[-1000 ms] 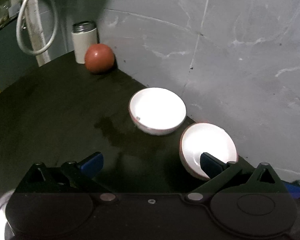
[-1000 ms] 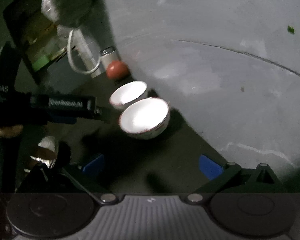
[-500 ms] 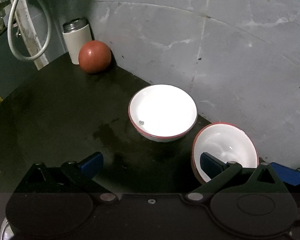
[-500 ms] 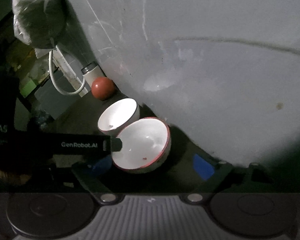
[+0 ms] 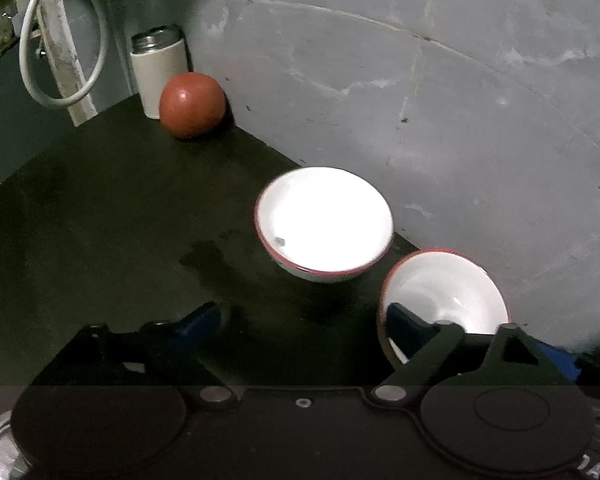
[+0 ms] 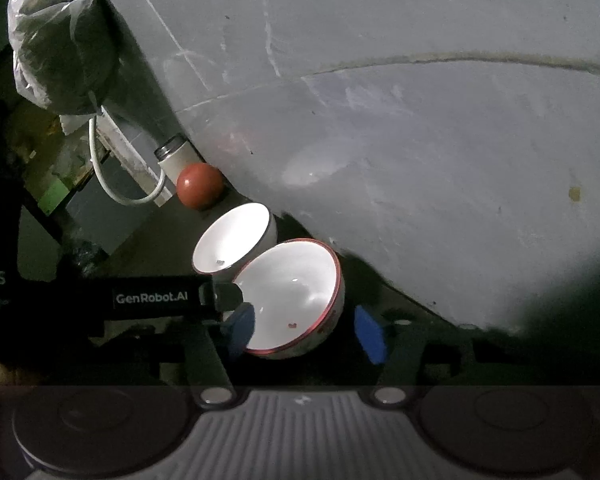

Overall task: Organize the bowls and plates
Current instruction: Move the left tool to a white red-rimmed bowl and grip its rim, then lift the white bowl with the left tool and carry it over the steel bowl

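Two white bowls with red rims sit on a dark table by a grey wall. The far bowl (image 5: 324, 220) stands upright; it also shows in the right wrist view (image 6: 234, 242). The near bowl (image 5: 448, 292) (image 6: 296, 300) is tilted. My left gripper (image 5: 304, 320) is open, its right finger (image 5: 408, 324) inside the near bowl's rim. My right gripper (image 6: 306, 326) is open with its blue pads on either side of the near bowl; I cannot tell if they touch it.
A red ball (image 5: 192, 105) and a white canister with a metal lid (image 5: 160, 70) stand at the table's far corner. A white cable loop (image 5: 60, 60) hangs to the left. A bagged dark object (image 6: 60, 36) hangs above. The wall runs close behind the bowls.
My right gripper has moved forward until its fingers straddle the near bowl, which has tipped. My left gripper has shifted slightly, its right finger staying in that bowl.
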A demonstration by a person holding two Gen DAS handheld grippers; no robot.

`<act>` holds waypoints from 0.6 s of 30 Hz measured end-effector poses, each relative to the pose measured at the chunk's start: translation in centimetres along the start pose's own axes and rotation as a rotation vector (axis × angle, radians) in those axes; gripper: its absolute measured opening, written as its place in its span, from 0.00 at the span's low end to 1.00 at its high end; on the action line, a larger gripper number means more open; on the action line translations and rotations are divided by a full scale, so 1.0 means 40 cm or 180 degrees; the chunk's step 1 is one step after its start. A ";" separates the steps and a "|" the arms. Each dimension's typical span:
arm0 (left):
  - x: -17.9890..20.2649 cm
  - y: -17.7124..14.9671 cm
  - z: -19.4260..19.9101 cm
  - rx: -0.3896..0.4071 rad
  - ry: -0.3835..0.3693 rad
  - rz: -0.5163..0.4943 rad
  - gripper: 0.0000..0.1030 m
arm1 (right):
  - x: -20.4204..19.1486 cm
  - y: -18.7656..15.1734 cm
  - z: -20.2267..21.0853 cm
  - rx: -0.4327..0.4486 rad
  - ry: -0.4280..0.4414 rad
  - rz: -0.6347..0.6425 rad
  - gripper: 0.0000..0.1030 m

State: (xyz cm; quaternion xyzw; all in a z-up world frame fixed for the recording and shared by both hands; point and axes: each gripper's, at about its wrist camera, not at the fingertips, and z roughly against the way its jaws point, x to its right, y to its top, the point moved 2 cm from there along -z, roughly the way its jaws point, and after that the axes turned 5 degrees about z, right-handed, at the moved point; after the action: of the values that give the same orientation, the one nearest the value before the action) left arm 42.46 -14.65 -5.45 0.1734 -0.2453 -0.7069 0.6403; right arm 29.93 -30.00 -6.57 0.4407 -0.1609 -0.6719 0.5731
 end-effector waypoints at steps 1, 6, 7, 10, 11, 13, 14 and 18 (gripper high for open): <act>0.004 -0.002 -0.003 -0.0018 -0.0008 0.0001 0.80 | 0.001 -0.001 -0.002 -0.0001 0.0006 -0.0010 0.54; 0.012 -0.009 -0.016 -0.0076 -0.0137 0.0104 0.62 | 0.008 -0.005 -0.017 -0.0051 -0.0046 -0.0028 0.45; 0.012 -0.010 -0.019 -0.0099 -0.0211 0.0158 0.53 | 0.009 -0.004 -0.018 -0.0054 -0.0060 -0.0031 0.43; 0.015 -0.013 -0.024 -0.0159 -0.0459 0.0312 0.30 | 0.010 -0.001 -0.025 -0.0058 -0.0096 -0.0008 0.37; 0.015 -0.014 -0.025 -0.0169 -0.0548 0.0358 0.26 | 0.011 0.000 -0.029 -0.0063 -0.0097 -0.0014 0.32; 0.017 -0.018 -0.024 -0.0181 -0.0685 0.0408 0.09 | 0.010 0.003 -0.031 -0.0057 -0.0088 -0.0011 0.29; 0.018 -0.020 -0.021 -0.0189 -0.0684 0.0413 0.09 | 0.008 0.003 -0.031 -0.0055 -0.0084 0.0010 0.28; 0.016 -0.033 0.003 -0.0160 -0.0723 0.0448 0.06 | 0.011 0.009 -0.026 -0.0094 -0.0055 0.0048 0.20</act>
State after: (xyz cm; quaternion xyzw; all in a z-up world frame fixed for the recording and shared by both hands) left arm 41.23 -15.17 -6.08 0.0585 -0.3099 -0.6813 0.6606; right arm 30.98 -30.19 -7.08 0.4251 -0.1592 -0.6736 0.5832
